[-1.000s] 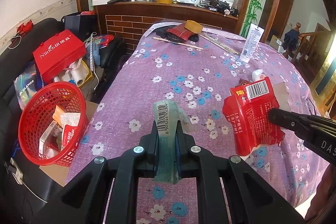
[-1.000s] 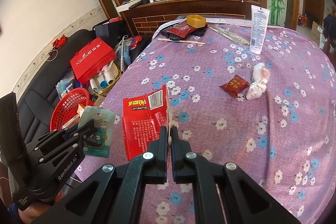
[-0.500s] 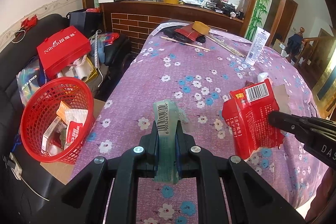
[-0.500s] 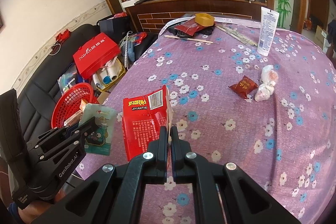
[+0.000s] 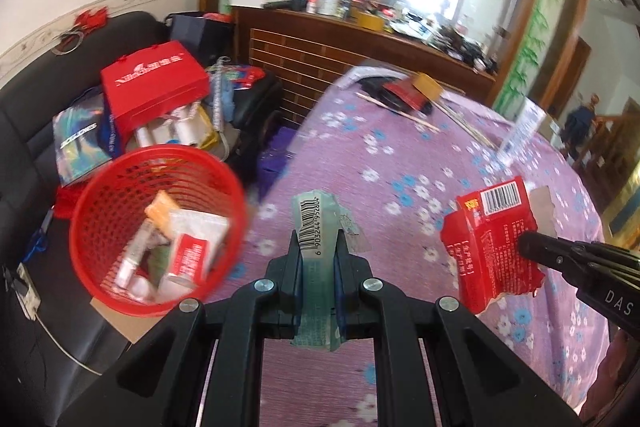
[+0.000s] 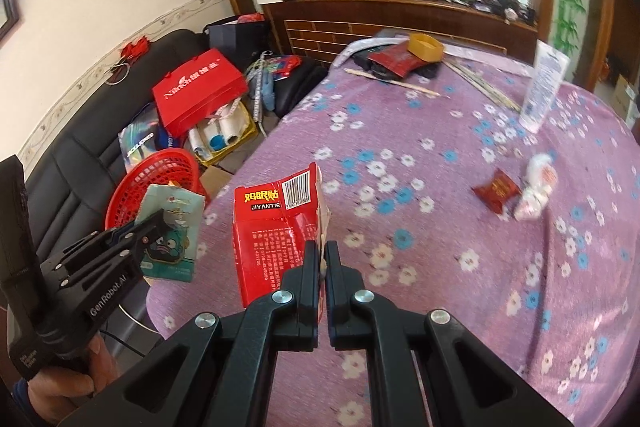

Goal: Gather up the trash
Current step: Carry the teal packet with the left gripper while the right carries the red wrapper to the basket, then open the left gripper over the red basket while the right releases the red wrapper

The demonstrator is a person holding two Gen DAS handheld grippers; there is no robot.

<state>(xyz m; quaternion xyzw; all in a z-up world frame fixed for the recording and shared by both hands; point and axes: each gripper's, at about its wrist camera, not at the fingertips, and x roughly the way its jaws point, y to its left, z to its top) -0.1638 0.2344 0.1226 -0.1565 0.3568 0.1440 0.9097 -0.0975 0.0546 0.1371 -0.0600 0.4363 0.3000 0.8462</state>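
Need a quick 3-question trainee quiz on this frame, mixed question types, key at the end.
1. True or false: the left gripper is shut on the pale green barcoded packet.
2. What does the right gripper hold? A) white tube B) torn red cardboard box C) yellow tape roll
3. Fill in: the round red mesh basket beside the floral purple tablecloth already holds ____.

Key: 1 true. 2 B. 3 several discarded packets and wrappers.
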